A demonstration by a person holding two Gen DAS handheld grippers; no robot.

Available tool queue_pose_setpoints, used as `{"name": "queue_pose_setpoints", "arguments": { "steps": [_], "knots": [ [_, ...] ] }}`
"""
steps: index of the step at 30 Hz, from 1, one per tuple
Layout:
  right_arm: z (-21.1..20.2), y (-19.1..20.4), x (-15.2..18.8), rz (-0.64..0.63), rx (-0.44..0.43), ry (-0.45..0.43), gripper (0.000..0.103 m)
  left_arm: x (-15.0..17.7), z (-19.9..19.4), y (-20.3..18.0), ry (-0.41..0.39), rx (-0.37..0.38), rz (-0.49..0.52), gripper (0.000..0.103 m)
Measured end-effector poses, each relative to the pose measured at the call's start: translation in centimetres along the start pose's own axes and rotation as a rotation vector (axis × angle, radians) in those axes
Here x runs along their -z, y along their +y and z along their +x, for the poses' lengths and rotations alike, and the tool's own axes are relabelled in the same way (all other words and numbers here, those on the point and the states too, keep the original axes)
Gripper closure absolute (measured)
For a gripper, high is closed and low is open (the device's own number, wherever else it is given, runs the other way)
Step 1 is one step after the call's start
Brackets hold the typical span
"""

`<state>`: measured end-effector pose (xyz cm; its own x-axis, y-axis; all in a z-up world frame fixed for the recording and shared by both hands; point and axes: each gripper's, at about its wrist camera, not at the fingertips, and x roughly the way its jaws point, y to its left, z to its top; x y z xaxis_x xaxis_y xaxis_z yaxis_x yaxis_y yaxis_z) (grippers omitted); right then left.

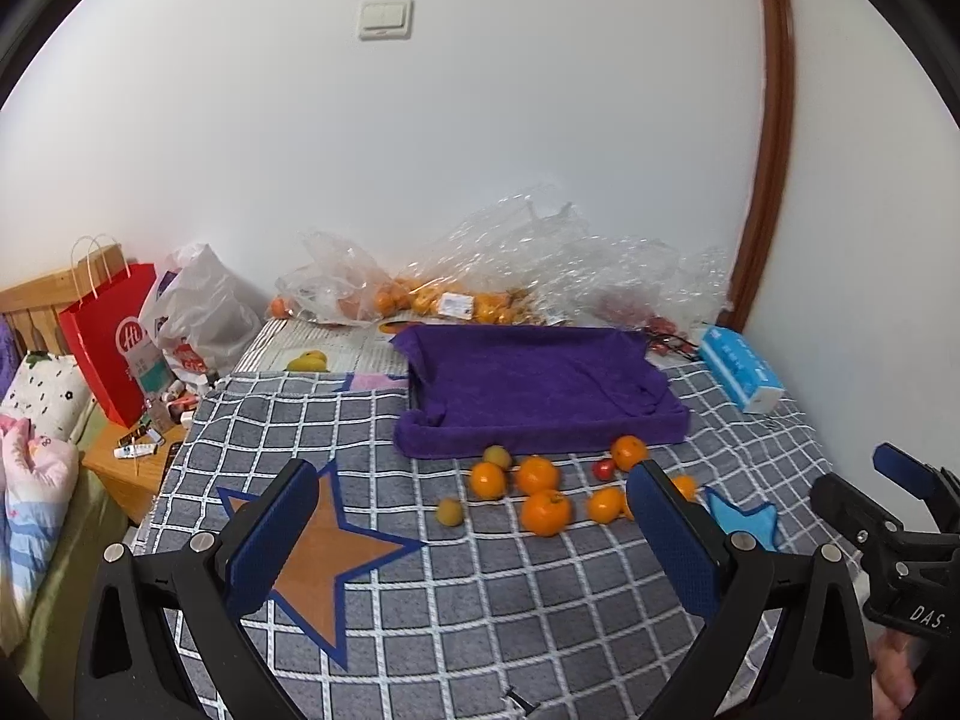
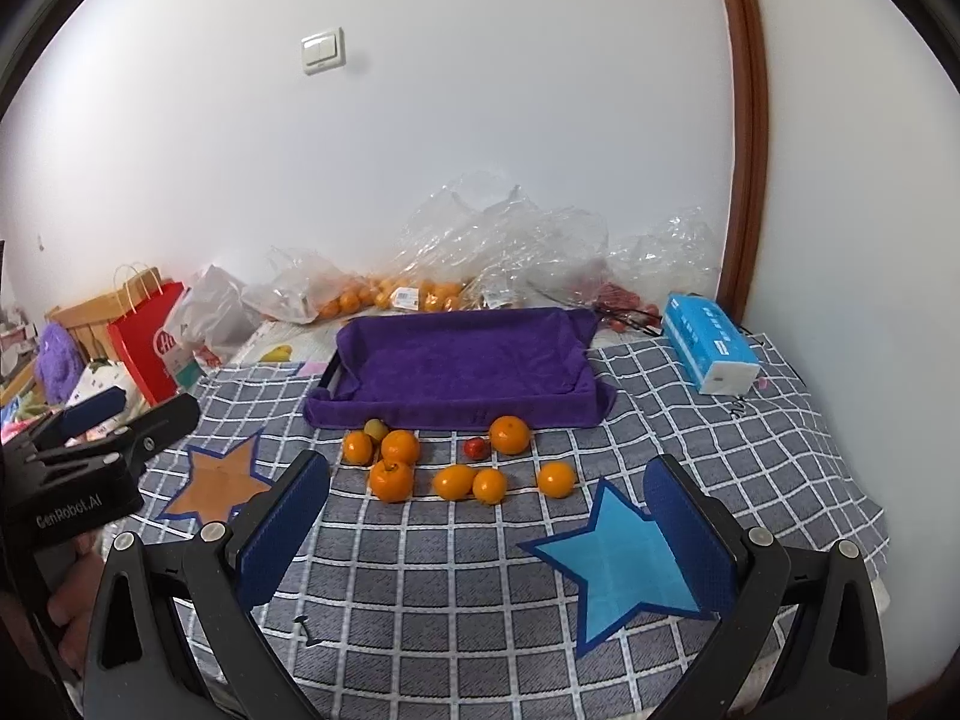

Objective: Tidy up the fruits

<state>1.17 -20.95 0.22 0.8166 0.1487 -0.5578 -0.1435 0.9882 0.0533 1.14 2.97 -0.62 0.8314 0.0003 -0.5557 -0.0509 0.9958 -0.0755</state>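
Note:
Several oranges [image 1: 545, 512] [image 2: 391, 480] lie loose on the grey checked cloth [image 1: 480, 600] [image 2: 450, 600], just in front of a tray lined with a purple towel [image 1: 540, 384] [image 2: 468, 360]. Among them are two small yellow-green fruits [image 1: 449, 512] [image 2: 376, 429] and one small red fruit [image 1: 603, 468] [image 2: 475, 447]. My left gripper [image 1: 474, 516] is open above the cloth, short of the fruit, with nothing between its fingers. My right gripper [image 2: 489, 516] is open too, hovering near the blue star patch [image 2: 618, 564]. Each gripper shows at the edge of the other's view.
Clear plastic bags [image 1: 540, 258] [image 2: 510, 240] with more oranges lie against the wall behind the tray. A blue tissue pack [image 1: 741, 375] [image 2: 711, 351] sits at the right. A red paper bag [image 1: 114, 342] [image 2: 150, 348] and a white bag stand at the left, beside a bed.

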Motion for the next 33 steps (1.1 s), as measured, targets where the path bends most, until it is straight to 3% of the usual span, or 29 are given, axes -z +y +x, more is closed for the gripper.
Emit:
{"name": "queue_pose_setpoints", "arguments": {
  "steps": [10, 14, 19, 23, 27, 33],
  "knots": [
    [7.8, -1.5, 1.5, -0.033, 0.083, 0.126, 0.000, 1.4, 6.8, 5.0, 0.090, -0.036, -0.077, 0.001],
    [10.4, -2.9, 2.9, -0.030, 0.080, 0.122, 0.001, 2.6, 9.6, 6.6, 0.137, -0.057, -0.106, 0.006],
    [13.6, -4.8, 4.1, 0.043, 0.052, 0.162, 0.001, 3.7, 12.6, 7.2, 0.188, -0.001, -0.140, 0.010],
    [15.8, -5.8, 4.8, 0.074, 0.014, 0.196, 0.010, 4.5, 14.9, 6.6, 0.242, -0.005, -0.106, 0.010],
    [17.5, -5.7, 5.4, 0.039, 0.058, 0.205, 0.025, 5.2, 16.0, 5.9, 0.259, 0.010, -0.075, 0.017],
    [19.1, -6.6, 6.1, 0.073, 0.048, 0.215, 0.030, 5.7, 17.6, 4.3, 0.281, 0.067, -0.042, 0.029]
  ]
}}
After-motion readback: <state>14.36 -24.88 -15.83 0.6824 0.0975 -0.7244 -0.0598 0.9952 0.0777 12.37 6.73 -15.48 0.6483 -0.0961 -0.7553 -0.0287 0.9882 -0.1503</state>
